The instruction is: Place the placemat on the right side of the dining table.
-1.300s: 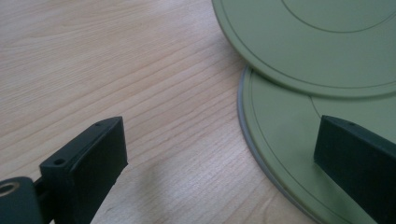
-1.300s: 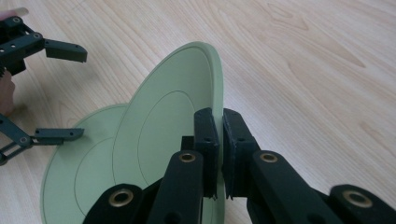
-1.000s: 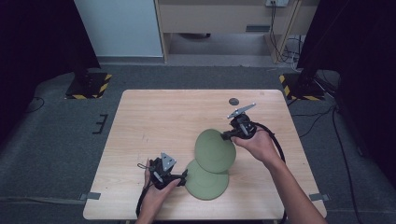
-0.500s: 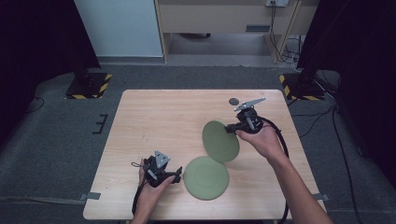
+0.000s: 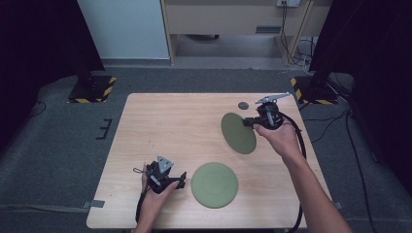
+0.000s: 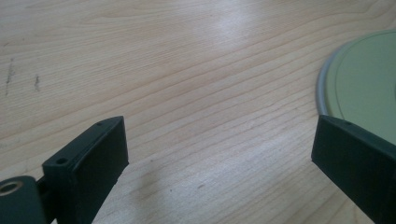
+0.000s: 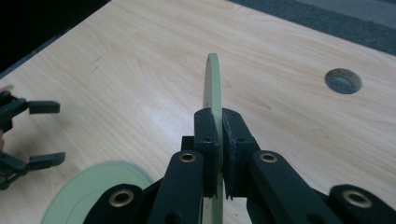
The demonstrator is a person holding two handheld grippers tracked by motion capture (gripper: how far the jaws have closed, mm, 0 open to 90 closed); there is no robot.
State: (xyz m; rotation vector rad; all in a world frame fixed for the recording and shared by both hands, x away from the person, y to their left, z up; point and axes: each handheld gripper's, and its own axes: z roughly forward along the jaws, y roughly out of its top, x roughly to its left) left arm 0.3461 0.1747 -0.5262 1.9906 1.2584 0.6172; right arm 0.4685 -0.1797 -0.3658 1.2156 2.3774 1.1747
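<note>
Two plates: a pair of round green plates was seen on the wooden table [image 5: 160,121], one lifted and one lying flat
Held plate [image 5: 238,133]: it was carried on edge above the right half of the table, clear of the wood, near a small dark hole [image 5: 243,104] in the tabletop
Flat plate [image 5: 214,184]: it was left face up near the front edge, just beside the left gripper and well apart from the held one
Right gripper [image 7: 219,140]: its jaws were pressed together on the rim of the held plate, which was pinched thinly between the pads
Left gripper [image 5: 182,177]: its jaws were spread wide with nothing between them, and were hung low over bare wood beside the flat plate's rim
Progress: the two plates were judged to have been separated, since one was already raised; setting it down somewhere was judged to be left, and the flat plate was not yet gripped
Orientation: the held plate was stood nearly vertical, its face turned to the table's left side in the high view
Long axis: no long axis was offered by the disc; its edge line was run away from the right gripper, out from the jaws and towards the table's middle
</note>
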